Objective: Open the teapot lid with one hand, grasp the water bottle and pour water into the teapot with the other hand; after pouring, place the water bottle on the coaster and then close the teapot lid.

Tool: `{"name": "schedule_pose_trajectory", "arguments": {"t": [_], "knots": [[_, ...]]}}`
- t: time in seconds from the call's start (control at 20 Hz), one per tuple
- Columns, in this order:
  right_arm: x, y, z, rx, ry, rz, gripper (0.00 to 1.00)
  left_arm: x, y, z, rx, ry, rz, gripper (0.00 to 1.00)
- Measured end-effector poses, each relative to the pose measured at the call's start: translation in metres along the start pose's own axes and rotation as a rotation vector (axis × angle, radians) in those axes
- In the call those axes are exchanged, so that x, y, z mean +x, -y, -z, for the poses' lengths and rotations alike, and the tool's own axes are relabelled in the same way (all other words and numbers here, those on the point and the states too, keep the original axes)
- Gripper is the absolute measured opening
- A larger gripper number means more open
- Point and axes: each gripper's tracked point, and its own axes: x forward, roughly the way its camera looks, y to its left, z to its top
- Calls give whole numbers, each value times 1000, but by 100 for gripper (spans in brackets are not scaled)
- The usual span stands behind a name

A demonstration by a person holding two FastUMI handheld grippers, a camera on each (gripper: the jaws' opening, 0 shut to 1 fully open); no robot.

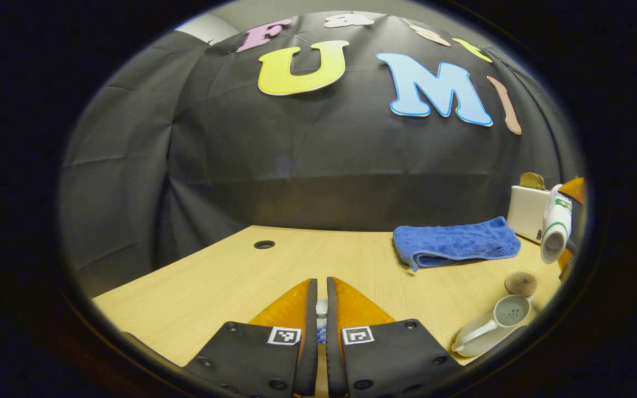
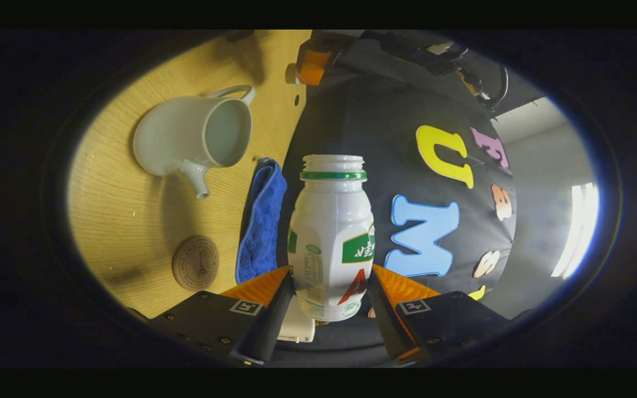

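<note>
Bottle (image 2: 332, 237) sits clamped in right gripper (image 2: 329, 301), both fingers pressing its lower sides; white plastic, squared shoulders, green band under a threaded neck, no cap, printed label w/ green and red. In the right gripper view the frame is rolled sideways, so bottle is tilted over rel. to table. Contents can't be told thru the opaque wall.

Teapot (image 2: 188, 141) stands on the tabletop (image 2: 114, 221), glossy white ceramic, rounded body, short spout, loop handle. Lid off, mouth open, inside looks pale and smooth; water level can't be told. In the left gripper view the strainer holes show at its spout end.

Coaster (image 2: 196, 263) is a round, flat wooden disc w/ a fine engraved drawing, lying bare near teapot, not touching. Blue towel (image 1: 457, 242), fluffy microfibre, folded, lies just beyond the coaster. White boxy item (image 1: 527, 213) w/ a brown piece on top stands behind the towel; what it is can't be told.

Left gripper (image 1: 321, 318) has fingers nearly together, pinching a small pale thing w/ blue marks, prob. the lid (image 1: 321, 312), mostly hidden. It hangs over bare light wood-grain tabletop w/ a round cable hole (image 1: 264, 244), well apart from teapot.
</note>
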Motion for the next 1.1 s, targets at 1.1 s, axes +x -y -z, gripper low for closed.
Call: {"name": "schedule_pose_trajectory", "arguments": {"t": [1.1], "knots": [[5,14,-1,-92,31,75,74,1,-1,2,2,-7,-2,13]]}}
